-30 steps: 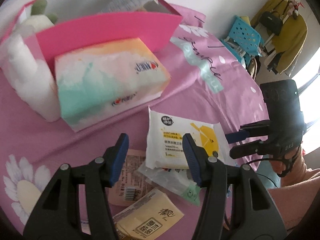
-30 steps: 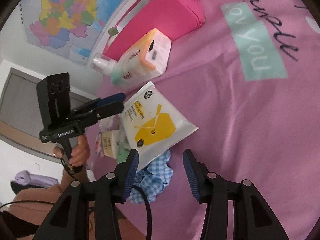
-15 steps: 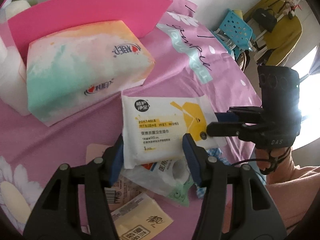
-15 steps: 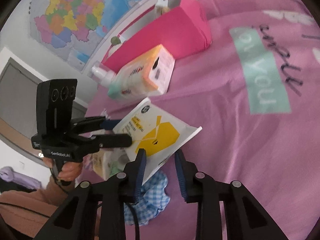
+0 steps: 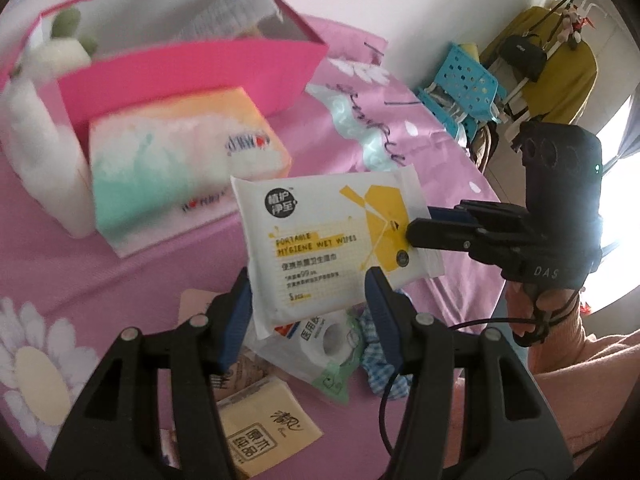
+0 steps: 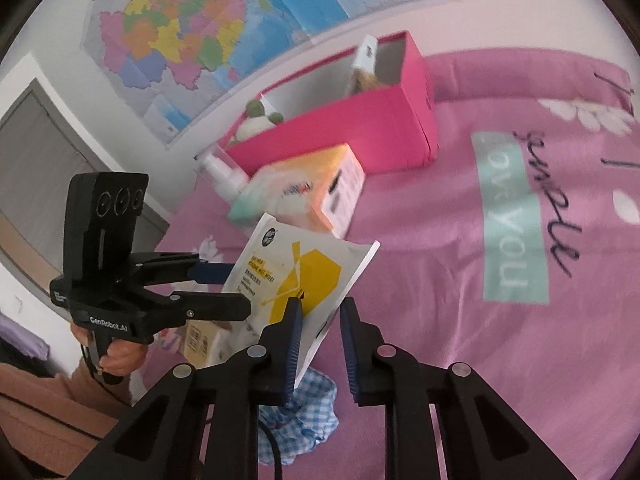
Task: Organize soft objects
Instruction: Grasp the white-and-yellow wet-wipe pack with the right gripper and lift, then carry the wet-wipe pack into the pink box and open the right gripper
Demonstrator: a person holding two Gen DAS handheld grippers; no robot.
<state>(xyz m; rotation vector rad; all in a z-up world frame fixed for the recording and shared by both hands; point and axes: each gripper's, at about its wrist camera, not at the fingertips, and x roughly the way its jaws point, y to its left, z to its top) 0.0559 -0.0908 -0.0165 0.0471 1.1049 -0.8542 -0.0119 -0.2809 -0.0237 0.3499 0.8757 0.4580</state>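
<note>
- White-and-yellow flat wet-wipes packet: lifted clear above the pink bedsheet.
- Right gripper: jaws closing, pinching the packet's yellow end.
- Left gripper: fingers parted, flanking the packet's lower edge; contact unclear.

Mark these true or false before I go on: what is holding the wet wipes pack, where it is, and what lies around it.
1. The wet wipes pack is lifted off the pink bedspread. True.
2. The right hand-held gripper, its jaws closing, grips the pack's edge. True.
3. The left hand-held gripper is clamped shut on the pack. False: its jaws stand apart on either side of the pack.
4. The tissue pack lies inside the pink box. False: it lies on the bedspread in front of the box.
5. A blue checked cloth lies below the lifted pack. True.
</note>
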